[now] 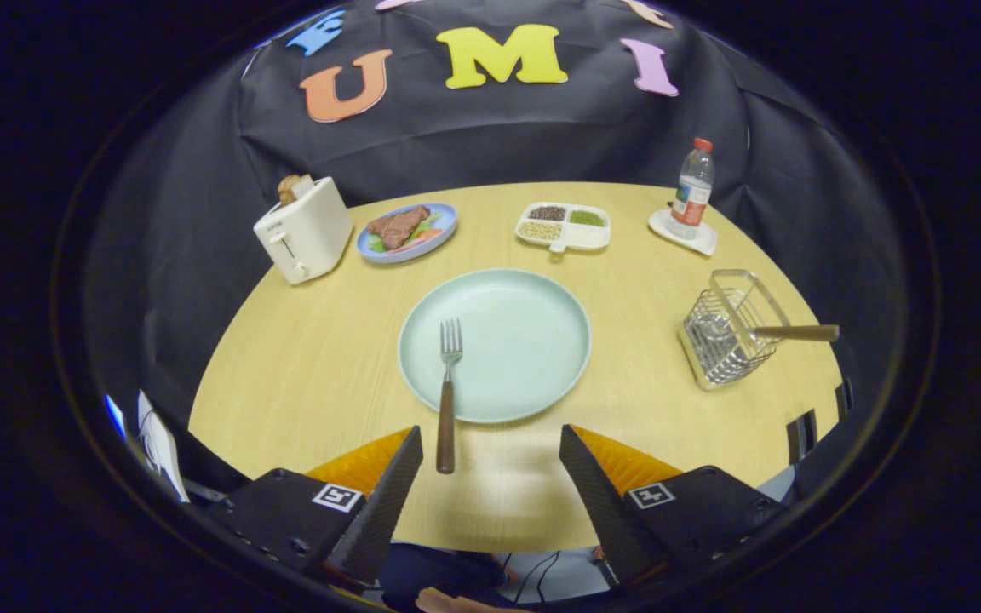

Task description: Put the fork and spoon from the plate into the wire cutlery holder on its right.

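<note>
A pale green plate (pixel 524 332) lies in the middle of the round wooden table. A fork (pixel 447 393) with a brown handle rests on its left part, tines on the plate and handle sticking out over the near rim onto the table. To the right of the plate stands the wire cutlery holder (pixel 725 339), with a wooden-handled utensil (pixel 795 333) in it, the handle leaning out to the right; its head is hidden by the wires. My gripper (pixel 490 443) is open above the table's near edge, nothing held. The fork's handle end lies between the fingers, nearer the left one.
Along the far side of the table stand a white toaster (pixel 303 230) with bread in it, a blue plate of food (pixel 406 231), a white divided dish of grains (pixel 564 226), and a water bottle (pixel 693 191) on a white coaster. A hand shows below the fingers.
</note>
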Action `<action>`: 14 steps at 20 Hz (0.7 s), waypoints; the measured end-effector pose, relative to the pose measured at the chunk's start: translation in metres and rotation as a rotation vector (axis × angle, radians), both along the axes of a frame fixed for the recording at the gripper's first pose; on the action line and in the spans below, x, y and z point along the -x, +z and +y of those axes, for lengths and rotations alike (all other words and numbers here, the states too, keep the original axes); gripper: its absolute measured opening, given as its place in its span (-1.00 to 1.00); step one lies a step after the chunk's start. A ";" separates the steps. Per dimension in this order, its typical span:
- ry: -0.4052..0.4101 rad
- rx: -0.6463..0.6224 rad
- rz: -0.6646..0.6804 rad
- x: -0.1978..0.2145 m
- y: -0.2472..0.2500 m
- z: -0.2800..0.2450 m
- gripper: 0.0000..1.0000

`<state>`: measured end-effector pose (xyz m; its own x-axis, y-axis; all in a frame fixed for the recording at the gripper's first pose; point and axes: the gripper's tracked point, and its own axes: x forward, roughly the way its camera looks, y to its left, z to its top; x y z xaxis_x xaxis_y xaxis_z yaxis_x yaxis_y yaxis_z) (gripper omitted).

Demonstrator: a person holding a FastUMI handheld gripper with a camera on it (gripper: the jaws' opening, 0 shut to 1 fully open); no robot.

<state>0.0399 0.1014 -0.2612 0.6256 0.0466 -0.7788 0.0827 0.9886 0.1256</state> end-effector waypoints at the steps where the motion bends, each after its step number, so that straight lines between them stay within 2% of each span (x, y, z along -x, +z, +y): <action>1: 0.001 -0.003 0.013 0.000 -0.004 0.006 0.94; 7: -0.015 0.025 0.085 -0.002 -0.031 0.025 0.93; 10: -0.048 0.014 0.134 -0.003 -0.041 0.028 0.79; 14: -0.045 0.011 0.194 -0.009 -0.053 0.038 0.46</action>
<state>0.0491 0.1397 -0.3140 0.4648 0.0122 -0.8853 0.1488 0.9846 0.0917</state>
